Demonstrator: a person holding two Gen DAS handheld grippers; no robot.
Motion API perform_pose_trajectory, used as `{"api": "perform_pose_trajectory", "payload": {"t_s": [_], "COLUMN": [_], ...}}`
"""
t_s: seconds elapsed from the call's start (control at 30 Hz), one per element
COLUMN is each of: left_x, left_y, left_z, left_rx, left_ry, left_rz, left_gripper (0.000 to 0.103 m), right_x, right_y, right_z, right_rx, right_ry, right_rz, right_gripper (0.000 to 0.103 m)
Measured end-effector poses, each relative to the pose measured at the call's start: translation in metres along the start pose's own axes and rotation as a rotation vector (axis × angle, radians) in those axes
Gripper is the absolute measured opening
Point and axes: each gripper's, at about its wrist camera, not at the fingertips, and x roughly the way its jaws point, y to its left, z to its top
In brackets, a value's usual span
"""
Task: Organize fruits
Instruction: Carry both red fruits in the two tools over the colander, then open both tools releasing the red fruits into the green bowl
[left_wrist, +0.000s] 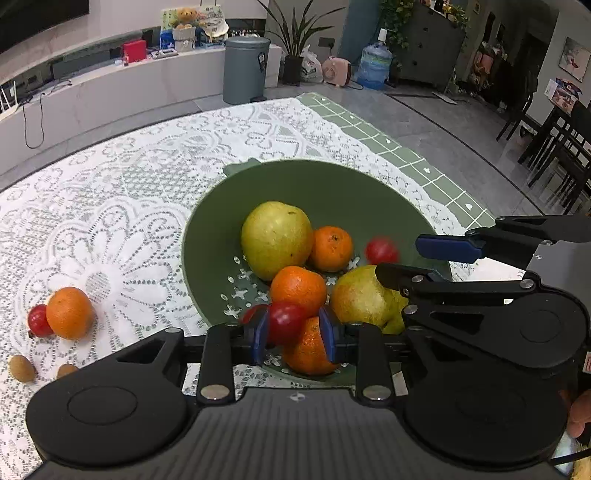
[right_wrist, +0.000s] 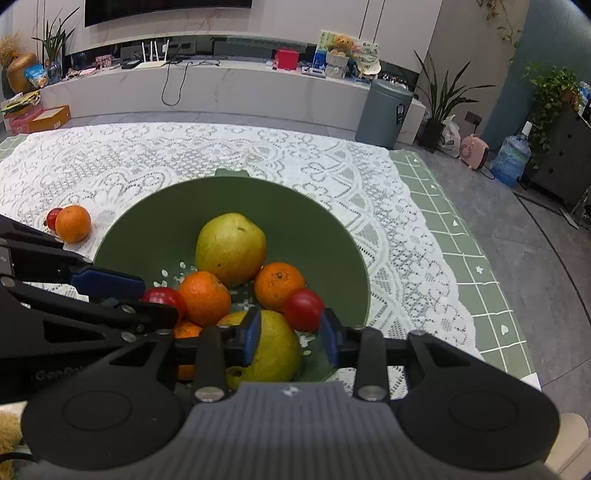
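Note:
A green colander bowl on the lace cloth holds two yellow-green pears, several oranges and red cherry tomatoes. My left gripper hovers over the bowl's near side with a red cherry tomato between its blue pads. My right gripper is open over the bowl, above the near pear; a red tomato sits in the bowl just beyond its fingertips. In the left wrist view that tomato looks blurred.
On the cloth to the left lie an orange with a red tomato beside it, and two small brown fruits. The green checked tablecloth edge lies right of the bowl, with floor beyond.

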Motion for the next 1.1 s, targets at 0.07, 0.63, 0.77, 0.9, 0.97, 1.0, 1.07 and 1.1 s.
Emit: {"api": "perform_pose_trajectory", "payload": {"t_s": [0.07, 0.63, 0.77, 0.9, 0.97, 1.0, 1.07, 1.1], "left_x": [-0.006, -0.074, -0.092, -0.106, -0.111, -0.113, -0.117, -0.119], "left_y": [0.000, 0.022, 0.035, 0.048, 0.055, 0.057, 0.064, 0.067], "left_z": [-0.001, -0.010, -0.015, -0.021, -0.024, -0.026, -0.030, -0.031], "left_rx": [0.000, -0.074, -0.107, -0.131, -0.138, -0.142, -0.150, -0.156], "left_ry": [-0.015, -0.157, -0.185, -0.203, -0.208, -0.209, -0.212, -0.213], "left_rz": [0.005, 0.111, 0.144, 0.173, 0.184, 0.189, 0.205, 0.214], "left_gripper": [0.036, 0.051, 0.051, 0.051, 0.051, 0.051, 0.051, 0.051], "right_x": [-0.003, -0.047, -0.055, -0.060, -0.061, -0.061, -0.062, -0.062], "right_y": [-0.001, 0.012, 0.026, 0.045, 0.056, 0.061, 0.070, 0.076], "right_z": [0.000, 0.002, 0.003, 0.005, 0.006, 0.007, 0.009, 0.010], "right_rx": [0.005, 0.079, 0.076, 0.048, 0.036, 0.030, 0.015, 0.007], "right_ry": [-0.010, -0.133, -0.153, -0.164, -0.164, -0.165, -0.169, -0.171], "right_rz": [-0.002, -0.005, 0.022, 0.052, 0.073, 0.081, 0.096, 0.102], "right_gripper": [0.041, 0.082, 0.084, 0.087, 0.087, 0.087, 0.087, 0.088]}}
